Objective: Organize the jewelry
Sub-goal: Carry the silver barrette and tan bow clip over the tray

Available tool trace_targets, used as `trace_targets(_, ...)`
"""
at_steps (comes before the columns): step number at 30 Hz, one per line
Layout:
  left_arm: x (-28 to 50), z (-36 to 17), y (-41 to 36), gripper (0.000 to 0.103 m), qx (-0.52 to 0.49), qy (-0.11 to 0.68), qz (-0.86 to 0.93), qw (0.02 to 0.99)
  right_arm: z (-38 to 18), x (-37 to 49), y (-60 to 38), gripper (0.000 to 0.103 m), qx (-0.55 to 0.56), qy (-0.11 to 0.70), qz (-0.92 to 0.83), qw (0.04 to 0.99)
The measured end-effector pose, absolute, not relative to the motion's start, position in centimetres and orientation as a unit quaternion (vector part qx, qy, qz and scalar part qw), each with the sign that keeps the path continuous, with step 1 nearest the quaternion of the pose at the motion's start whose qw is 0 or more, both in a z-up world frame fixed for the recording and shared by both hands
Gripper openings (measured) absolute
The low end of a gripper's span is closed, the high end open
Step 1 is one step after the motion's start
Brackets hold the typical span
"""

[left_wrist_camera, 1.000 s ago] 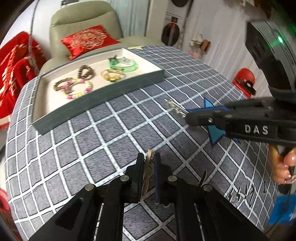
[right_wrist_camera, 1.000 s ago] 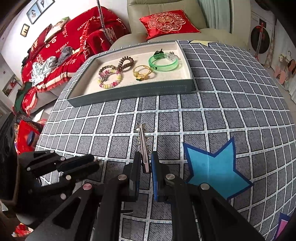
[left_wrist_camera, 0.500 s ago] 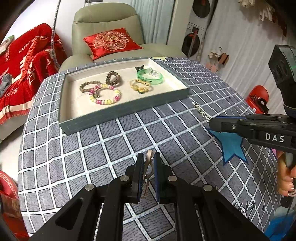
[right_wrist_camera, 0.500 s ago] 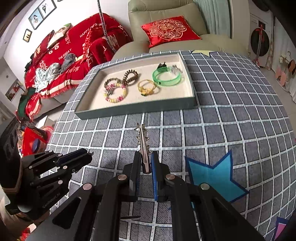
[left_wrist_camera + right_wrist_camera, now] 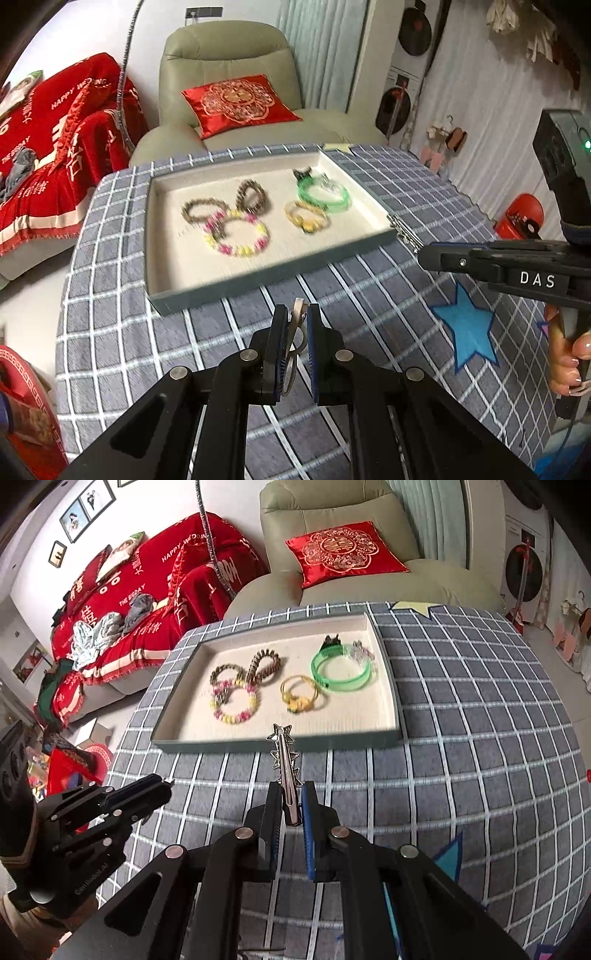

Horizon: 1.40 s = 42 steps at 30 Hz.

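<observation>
Two pieces are held above the checked tablecloth [image 5: 461, 738], short of the jewelry tray [image 5: 391, 686]. The right gripper [image 5: 289, 805] is clamped on a silver star hair clip [image 5: 282, 753], whose tip reaches the tray's near wall; the left gripper [image 5: 294, 332] is clamped on a pale ring-shaped piece [image 5: 295, 328], likely a bangle. The carrying step appears underway; next, each piece would need lowering onto bare lining, clear of the bracelets [image 5: 236, 701].

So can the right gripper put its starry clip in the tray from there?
Probably yes. The right gripper holds the clip just short of the tray, with nothing between them.
</observation>
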<state>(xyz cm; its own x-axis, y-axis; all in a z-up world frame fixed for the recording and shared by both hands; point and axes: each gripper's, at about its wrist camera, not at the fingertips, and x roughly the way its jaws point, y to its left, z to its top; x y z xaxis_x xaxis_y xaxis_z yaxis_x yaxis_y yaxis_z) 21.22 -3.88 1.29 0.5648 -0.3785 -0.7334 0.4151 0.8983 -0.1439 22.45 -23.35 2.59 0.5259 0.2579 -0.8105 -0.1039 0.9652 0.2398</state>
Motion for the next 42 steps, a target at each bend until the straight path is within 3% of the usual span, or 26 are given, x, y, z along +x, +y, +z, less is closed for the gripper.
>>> trace_targets(13,27.7,2.9,-2.0,0.026,0.001,0.391,-0.187,0.901,1.8,28.6,-22.7,0.012,0.079,0.486,0.099,0.865)
trace_targets(42,34.0,-1.8,-3.0,0.026,0.020,0.441,-0.150,0.885,-3.2,34.9,-22.3,0.012,0.075,0.534,0.082,0.838)
